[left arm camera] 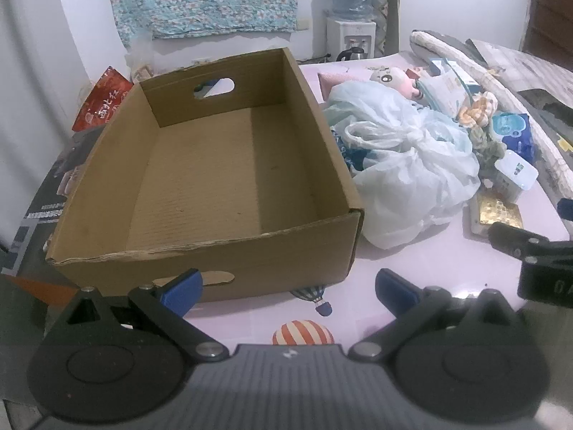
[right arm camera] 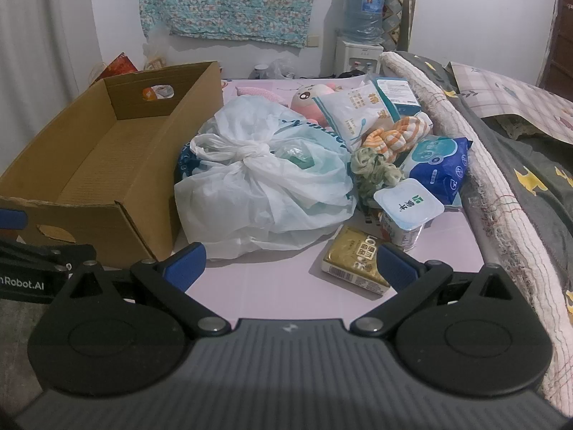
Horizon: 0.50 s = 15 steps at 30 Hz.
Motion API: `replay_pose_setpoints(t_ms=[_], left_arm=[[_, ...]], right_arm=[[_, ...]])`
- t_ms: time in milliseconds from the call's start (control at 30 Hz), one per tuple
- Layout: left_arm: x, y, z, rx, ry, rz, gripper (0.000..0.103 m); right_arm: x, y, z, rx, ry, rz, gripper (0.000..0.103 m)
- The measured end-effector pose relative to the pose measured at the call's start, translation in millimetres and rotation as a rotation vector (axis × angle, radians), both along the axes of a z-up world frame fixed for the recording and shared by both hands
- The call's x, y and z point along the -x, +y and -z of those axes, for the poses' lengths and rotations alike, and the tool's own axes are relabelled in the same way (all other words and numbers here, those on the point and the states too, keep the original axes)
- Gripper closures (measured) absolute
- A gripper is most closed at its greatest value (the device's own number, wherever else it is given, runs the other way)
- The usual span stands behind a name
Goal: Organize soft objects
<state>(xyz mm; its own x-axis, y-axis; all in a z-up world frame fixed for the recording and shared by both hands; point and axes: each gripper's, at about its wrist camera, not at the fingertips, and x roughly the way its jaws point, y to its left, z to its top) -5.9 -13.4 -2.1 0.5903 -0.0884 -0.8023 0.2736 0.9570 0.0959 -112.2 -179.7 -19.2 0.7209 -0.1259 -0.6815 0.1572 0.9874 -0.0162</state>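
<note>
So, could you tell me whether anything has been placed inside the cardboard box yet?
No, the cardboard box shows only its bare corrugated floor, while the knotted plastic bag lies beside it.

A white wall [right arm camera: 250,61] carries a floral cloth [right arm camera: 229,0]. Beside it stands a water dispenser [right arm camera: 358,53] topped by a blue bottle [right arm camera: 363,10].

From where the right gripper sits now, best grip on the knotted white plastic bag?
Take the knotted white plastic bag by its tied knot, coming from above with the open right gripper. The knot stands up as a narrow, bunched neck on top; the body below is broad and slack, likely to slip.
</note>
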Motion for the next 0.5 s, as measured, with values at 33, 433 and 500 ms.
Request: replay_pose_setpoints(t_ms=[33,433,500], left_arm=[[0.1,0.2,0.0,0.002,-0.004,-0.001,0.0],[-1.9,3.1,-0.1,0.004,-0.011,-0.014,0.0],[-2.5,4.0,0.1,0.003,-0.008,-0.017,0.0]], right_arm=[[-0.1,0.1,0.0,0.001,0.0,-0.001,0.001],[-0.8,0.2,-1.0,0.002,-0.001,-0.003,0.001],[-1.0,0.2,-1.0,0.003,-0.001,-0.003,0.001]])
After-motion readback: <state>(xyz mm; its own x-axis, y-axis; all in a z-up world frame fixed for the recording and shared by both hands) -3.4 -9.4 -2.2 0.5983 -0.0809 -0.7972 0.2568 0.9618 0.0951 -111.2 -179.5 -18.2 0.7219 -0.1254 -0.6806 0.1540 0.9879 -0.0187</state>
